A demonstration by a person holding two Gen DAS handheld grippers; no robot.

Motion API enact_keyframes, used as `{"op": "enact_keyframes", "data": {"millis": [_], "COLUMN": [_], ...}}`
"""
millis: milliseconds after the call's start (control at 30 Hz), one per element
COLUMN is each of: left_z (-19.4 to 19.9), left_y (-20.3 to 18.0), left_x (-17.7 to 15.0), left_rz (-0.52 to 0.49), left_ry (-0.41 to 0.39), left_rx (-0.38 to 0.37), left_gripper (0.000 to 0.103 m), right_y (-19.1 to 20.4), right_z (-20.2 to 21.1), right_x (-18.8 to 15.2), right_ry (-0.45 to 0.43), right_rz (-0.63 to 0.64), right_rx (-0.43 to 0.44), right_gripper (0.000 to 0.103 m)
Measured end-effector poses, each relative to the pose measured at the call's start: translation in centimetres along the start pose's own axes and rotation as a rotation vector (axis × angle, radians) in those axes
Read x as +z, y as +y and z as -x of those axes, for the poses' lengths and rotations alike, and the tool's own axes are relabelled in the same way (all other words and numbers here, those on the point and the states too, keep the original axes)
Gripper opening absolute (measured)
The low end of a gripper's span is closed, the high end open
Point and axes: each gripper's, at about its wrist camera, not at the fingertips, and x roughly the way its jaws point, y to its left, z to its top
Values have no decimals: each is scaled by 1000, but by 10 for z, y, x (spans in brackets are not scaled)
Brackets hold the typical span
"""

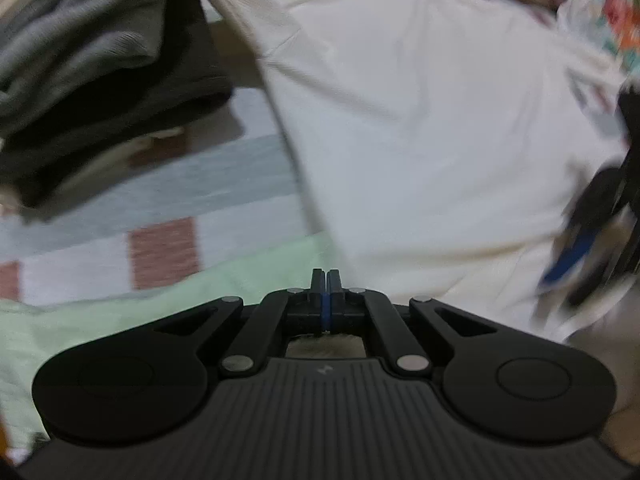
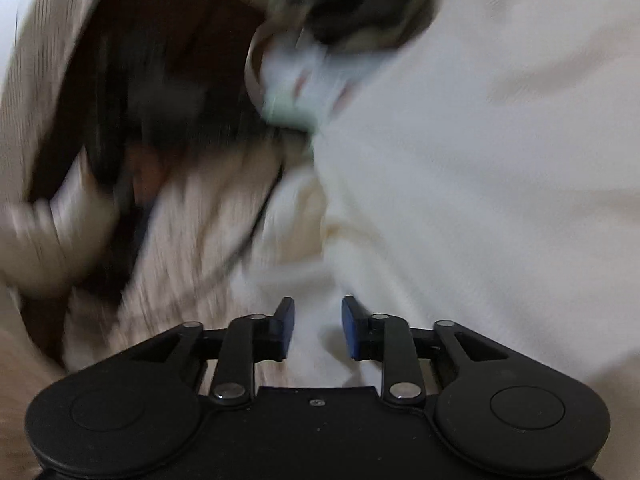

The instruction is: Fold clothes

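A white T-shirt (image 1: 420, 128) hangs raised over the bed, filling the middle and right of the left wrist view. My left gripper (image 1: 326, 280) is shut, its blue pads pressed together beside the shirt's lower edge; no cloth shows between them. My right gripper (image 2: 318, 320) is open, its blue pads apart with white shirt cloth (image 2: 480, 160) lying right in front of and between them. The right gripper also shows as a dark blur at the right edge of the left wrist view (image 1: 592, 232). The right wrist view is heavily motion-blurred.
A stack of folded grey and black clothes (image 1: 92, 80) sits at the left. A bedsheet (image 1: 160, 216) with grey, white and red checks and a pale green band lies below. A beige ribbed cloth (image 2: 180, 240) and a colourful pile (image 1: 616, 12) are nearby.
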Motion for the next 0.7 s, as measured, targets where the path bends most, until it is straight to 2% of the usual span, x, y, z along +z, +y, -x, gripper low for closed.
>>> {"op": "enact_keyframes", "data": {"millis": [67,167,267,333,400,433,567,633,700], "left_z": [6,20,25,10,-5,-17,-70,-88,-97], "left_y": [7,24,28,25,22,21,16,14,16], "left_x": [1,16,41,65,88,99,135,145,149], "left_rz": [21,158,225,229,231,227,230,217,204], "left_ry": [-30,-134,-275,-345,-410,-411,-340,-311,-313], "left_rx": [3,-57,-50,-2,46,74,187,235,237], "left_gripper": [0,5,31,47,55,56,56,57,58], "right_y": [-10,-20,-32,-41,-51,-57,-85,-105,-120], "right_z": [23,52,89,115,141,155,197,220,236], "right_x": [1,2,-1,-5,-12,-17,-34,-41,-47], "right_ry": [-97,-208,-348,-456,-560,-611,-671,-694,-733], "right_rz": [-52,-98,-136,-167,-203,-223,-293,-345,-395], "right_rx": [-8,-45,-140,-286,-451,-543,-847,-926,-966], "right_gripper": [39,43,49,51,51,51,51,51,52]}}
